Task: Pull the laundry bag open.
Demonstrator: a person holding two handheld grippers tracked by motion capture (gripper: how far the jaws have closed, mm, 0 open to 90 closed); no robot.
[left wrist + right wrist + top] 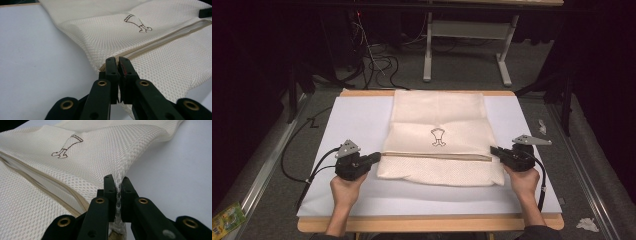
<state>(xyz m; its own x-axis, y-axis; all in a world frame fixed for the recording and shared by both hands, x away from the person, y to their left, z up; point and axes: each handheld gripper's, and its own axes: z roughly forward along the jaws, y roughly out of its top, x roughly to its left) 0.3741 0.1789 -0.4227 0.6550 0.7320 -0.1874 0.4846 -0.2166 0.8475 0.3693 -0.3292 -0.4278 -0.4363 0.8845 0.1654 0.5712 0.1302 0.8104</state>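
A wooden-edged counter carries a white rectangular sheet covering nearly its whole top. Middle of that sheet lies a cream mesh zippered laundry bag, its far edge past the sheet's far border.

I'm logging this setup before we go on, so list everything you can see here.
Mesh laundry bag: one, cream, middle of the board, both side edges pinched.
Zipper: one, beige, across the bag's near part.
Emblem: one, brown, bag centre.
Board: one, white, on the table.
Table: one, wood edge.
Cables: several, black, floor beyond.
Left gripper: black, jaws shut on the bag's left edge.
Right gripper: black, jaws shut on the right edge.
Hands: two, behind the grippers.
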